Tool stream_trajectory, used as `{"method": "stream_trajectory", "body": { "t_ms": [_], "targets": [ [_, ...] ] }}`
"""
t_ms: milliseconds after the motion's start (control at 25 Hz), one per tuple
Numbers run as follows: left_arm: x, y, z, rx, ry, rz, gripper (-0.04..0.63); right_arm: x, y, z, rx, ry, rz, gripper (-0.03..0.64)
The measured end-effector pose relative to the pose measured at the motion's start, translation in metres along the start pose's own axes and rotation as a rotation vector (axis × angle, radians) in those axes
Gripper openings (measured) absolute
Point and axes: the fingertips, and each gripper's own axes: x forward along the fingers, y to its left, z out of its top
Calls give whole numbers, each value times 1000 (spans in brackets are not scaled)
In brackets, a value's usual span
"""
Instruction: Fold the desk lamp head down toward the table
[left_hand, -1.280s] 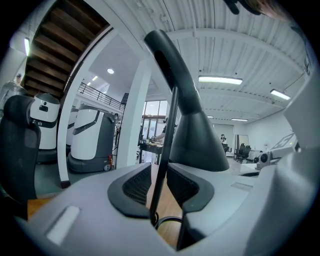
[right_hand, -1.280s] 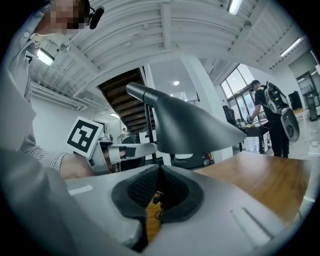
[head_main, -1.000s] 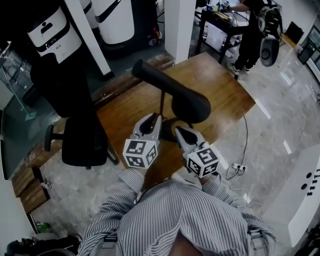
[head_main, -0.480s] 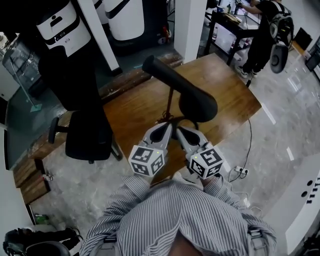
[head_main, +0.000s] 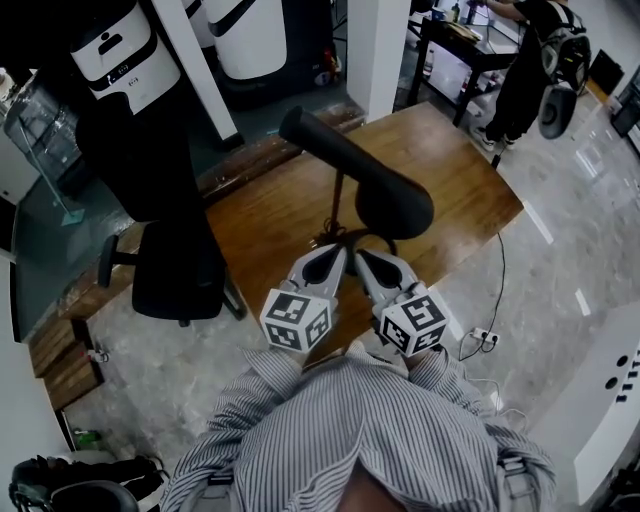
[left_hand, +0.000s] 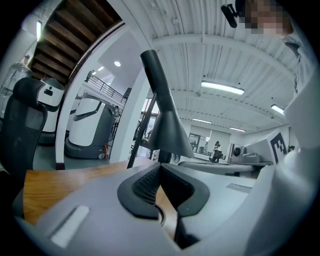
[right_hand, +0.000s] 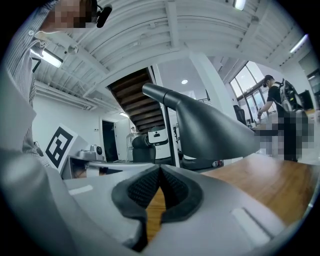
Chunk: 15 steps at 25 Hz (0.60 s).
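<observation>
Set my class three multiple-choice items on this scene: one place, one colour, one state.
1. The lamp stands on: A the wooden table; B a shelf; C a stool.
2. The lamp is: A white; B black; C red.
3. The left gripper's jaws are: A wide open; B shut on the lamp; C shut, empty.
Answers: 1 A, its foot rests on the wood; 2 B, it shows black throughout; 3 C, the pads meet with nothing between.
</observation>
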Motion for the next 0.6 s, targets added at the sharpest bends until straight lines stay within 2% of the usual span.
{"method": "stream_trajectory", "body": {
  "t_ms": [600],
  "targets": [
    [0, 8, 1, -5, -10, 25, 3, -3, -9, -1, -14, 11, -25, 2]
  ]
}}
